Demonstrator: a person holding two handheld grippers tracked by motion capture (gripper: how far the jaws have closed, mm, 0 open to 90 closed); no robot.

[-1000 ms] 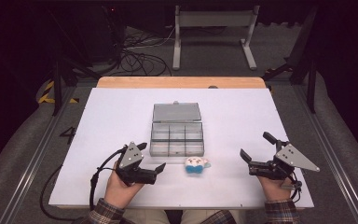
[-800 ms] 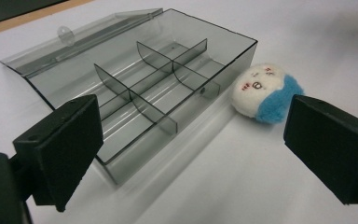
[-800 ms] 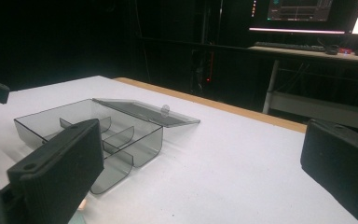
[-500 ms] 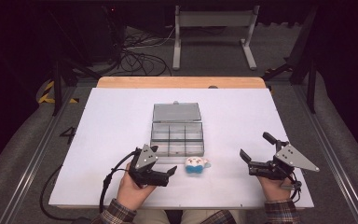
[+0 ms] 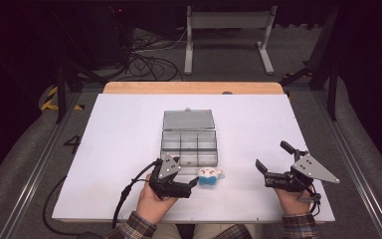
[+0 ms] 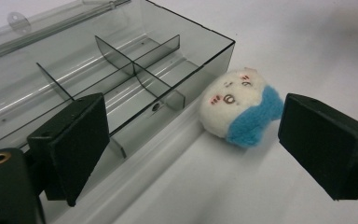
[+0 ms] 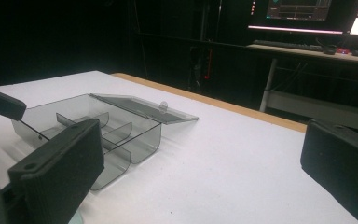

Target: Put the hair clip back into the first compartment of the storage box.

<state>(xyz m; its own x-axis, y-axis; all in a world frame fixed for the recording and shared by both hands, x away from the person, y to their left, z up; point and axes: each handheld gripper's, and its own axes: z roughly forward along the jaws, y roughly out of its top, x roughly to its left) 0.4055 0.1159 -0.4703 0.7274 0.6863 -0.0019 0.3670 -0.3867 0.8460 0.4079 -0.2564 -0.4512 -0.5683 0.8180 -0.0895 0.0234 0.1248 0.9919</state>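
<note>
Beside plush toy (image 5: 210, 176), left hand-held gripper (image 5: 191, 184) level, gaping

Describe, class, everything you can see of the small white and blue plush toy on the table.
The small white and blue plush toy is a rounded, fuzzy white head with a stitched face and pink cheeks above a blue cloth part. It lies on its side on the white tabletop, close beside the front wall of the open clear plastic compartment box. Nothing grips it.
</note>
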